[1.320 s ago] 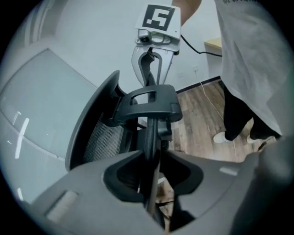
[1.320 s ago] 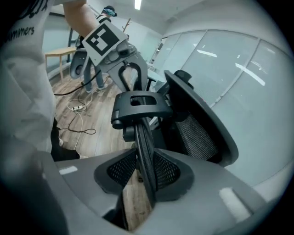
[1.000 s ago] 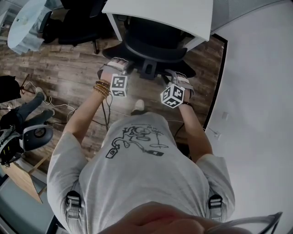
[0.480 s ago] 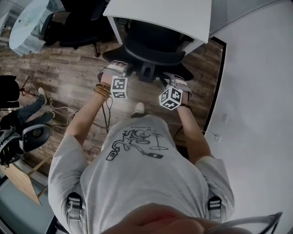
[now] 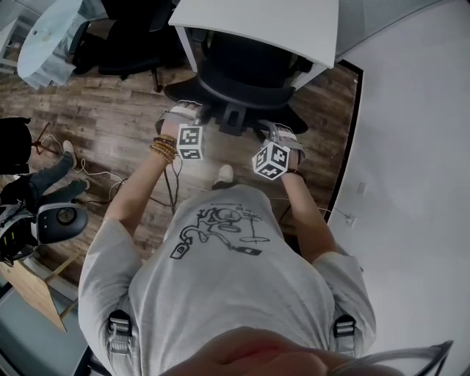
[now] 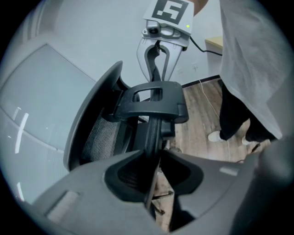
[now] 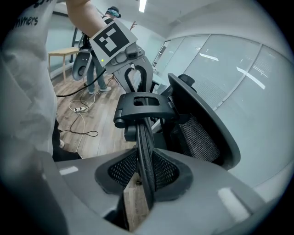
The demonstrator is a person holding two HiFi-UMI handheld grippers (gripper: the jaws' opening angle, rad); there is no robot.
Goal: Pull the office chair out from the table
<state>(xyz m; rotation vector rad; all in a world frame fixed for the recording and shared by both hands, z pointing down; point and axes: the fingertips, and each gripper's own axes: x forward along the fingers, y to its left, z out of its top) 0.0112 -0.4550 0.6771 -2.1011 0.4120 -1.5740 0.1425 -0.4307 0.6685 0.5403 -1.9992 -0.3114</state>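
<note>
Office chair (image 5: 242,84) faces the table (image 5: 257,22)

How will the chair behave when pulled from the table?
Probably rolls easily on the wood floor. The chair back may tilt first, since the left gripper and right gripper clamp its thin top rim, which could flex.

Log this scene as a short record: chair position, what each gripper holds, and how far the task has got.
chair: office chair, partly tucked under white table
left: left gripper, jaws shut on thin edge at chair's back
right: right gripper, jaws shut on same edge, other end
stage: gripped, not yet pulled out
</note>
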